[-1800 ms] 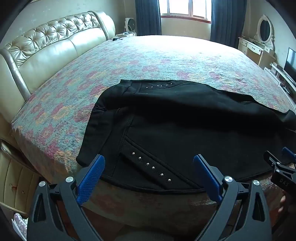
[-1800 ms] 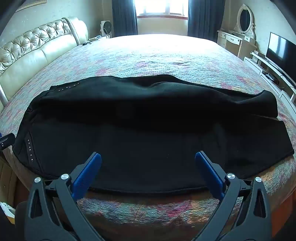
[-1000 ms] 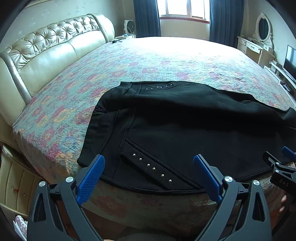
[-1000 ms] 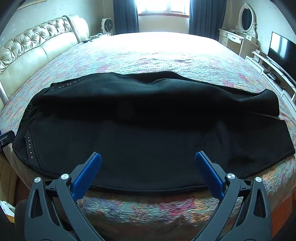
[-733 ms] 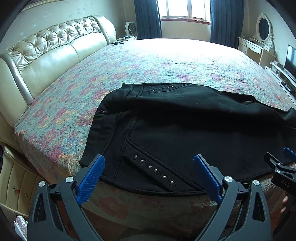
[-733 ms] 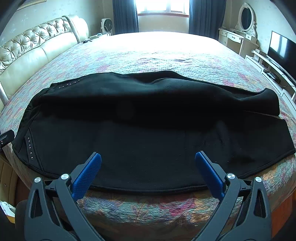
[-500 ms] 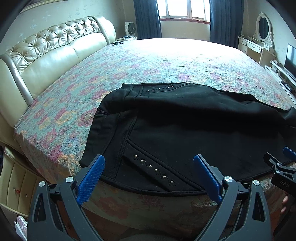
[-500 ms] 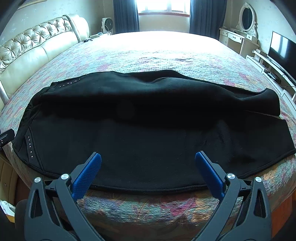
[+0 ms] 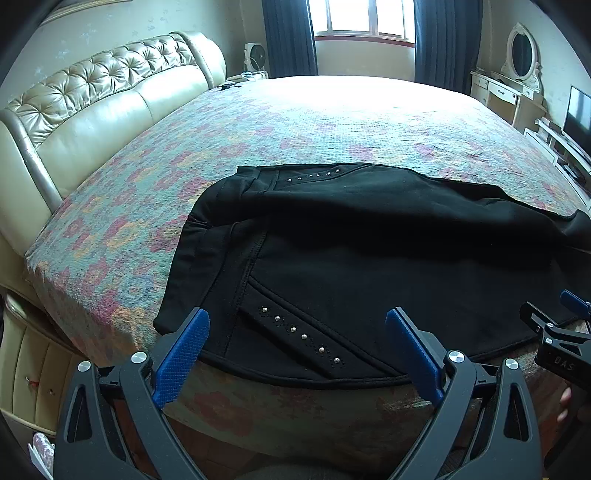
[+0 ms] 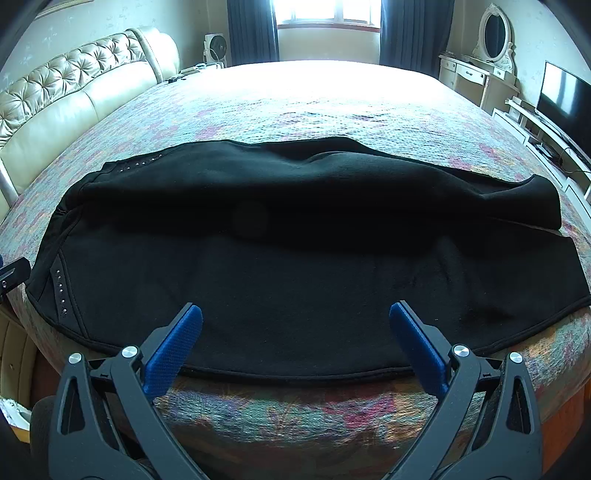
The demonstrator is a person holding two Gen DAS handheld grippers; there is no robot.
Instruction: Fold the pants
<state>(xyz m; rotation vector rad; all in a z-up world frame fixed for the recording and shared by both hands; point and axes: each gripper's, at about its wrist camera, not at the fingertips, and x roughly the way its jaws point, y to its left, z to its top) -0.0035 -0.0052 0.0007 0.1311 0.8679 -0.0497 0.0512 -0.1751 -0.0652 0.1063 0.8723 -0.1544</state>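
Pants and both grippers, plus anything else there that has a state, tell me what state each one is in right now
black pants: spread along the near bed edge, far leg rumpled, unheld
left gripper: open, empty
right gripper: open, empty
curtains: drawn apart
TV: screen dark

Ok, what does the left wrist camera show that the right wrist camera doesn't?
Only the left wrist view shows the waist end up close, with the studded pocket trim near the bed's edge, the right gripper coming in from the side, and a fingertip of the hand behind it.

Only the right wrist view shows the pants' whole length to the leg ends, and the full TV.

Both show the black pants lying across the flowered bedspread, the padded headboard, the window, and open jaws gripping nothing.
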